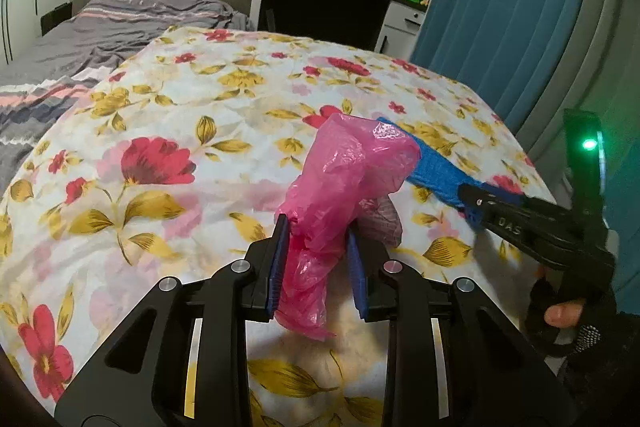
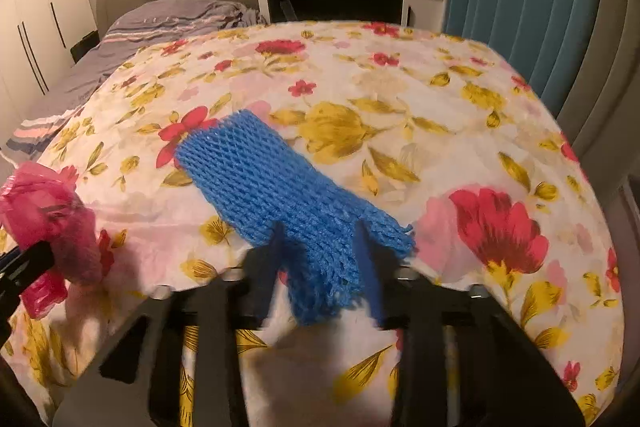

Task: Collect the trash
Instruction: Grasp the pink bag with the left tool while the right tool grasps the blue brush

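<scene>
Where the flowered cloth [image 1: 168, 115] is spread over the tabletop, two pieces of trash are seen, each caught by a hand-held gripper. The left hand-held gripper [image 1: 316, 255] is pinched on a crumpled pink plastic bag [image 1: 340, 183]: the blue pads [image 1: 276, 267] are pressed against the bag's gathered lower part, a loose tail hangs below them, and the puffed upper part rises above the fingertips. In the right wrist view the same bag is seen at the left edge, lifted slightly off the cloth. The right hand-held gripper [image 2: 320, 247] is closed on the near, frayed end of a blue foam net sleeve [image 2: 256, 179]; the netting is bunched between the two fingers, while the rest of the sleeve is laid flat on the cloth and stretched away from the gripper. This view is blurred around the fingers, so the exact contact of the pads cannot be made out sharply. In the left wrist view the right hand-held gripper is seen at the right, held by a gloved hand [image 1: 560, 311], with a green light [image 1: 588, 145] lit on its body, and the sleeve is seen just behind the pink bag. Beyond the tabletop a bed with grey striped bedding [image 1: 120, 23], a dark desk [image 1: 320, 7] and a blue curtain [image 1: 512, 7] are visible.
</scene>
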Motion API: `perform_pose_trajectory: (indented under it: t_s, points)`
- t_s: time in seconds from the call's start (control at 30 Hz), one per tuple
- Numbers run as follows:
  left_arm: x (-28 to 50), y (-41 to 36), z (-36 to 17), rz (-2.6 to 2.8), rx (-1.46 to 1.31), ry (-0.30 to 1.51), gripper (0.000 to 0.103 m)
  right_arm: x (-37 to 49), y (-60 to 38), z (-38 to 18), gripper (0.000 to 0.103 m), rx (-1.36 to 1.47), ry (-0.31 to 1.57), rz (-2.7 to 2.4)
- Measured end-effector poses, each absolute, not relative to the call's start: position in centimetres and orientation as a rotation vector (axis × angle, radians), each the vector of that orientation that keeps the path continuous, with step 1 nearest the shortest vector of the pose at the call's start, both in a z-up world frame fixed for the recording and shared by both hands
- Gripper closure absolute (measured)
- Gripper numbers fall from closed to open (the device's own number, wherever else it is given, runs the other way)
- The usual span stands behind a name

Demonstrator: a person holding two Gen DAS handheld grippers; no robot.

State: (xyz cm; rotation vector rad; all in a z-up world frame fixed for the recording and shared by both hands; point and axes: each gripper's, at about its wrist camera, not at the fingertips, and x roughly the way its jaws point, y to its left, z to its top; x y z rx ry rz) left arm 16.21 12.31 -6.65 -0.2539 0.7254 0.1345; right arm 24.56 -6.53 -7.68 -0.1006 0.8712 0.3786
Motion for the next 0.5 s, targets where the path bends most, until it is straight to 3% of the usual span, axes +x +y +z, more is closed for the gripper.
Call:
perform_pose_trajectory:
  t_s: [0.17,0.5]
  points:
    - [15.2,11.9,-5.7,0.129,-0.252,0.704,0.076,24.5,-6.8,-7.8,0.101,-0.086,0.883,0.398]
    - [13.1,9.8,-2.3,0.098,-0.204,0.637,0.076,21.0,-10.7,-3.4,0.102,-0.005,0.729,0.389]
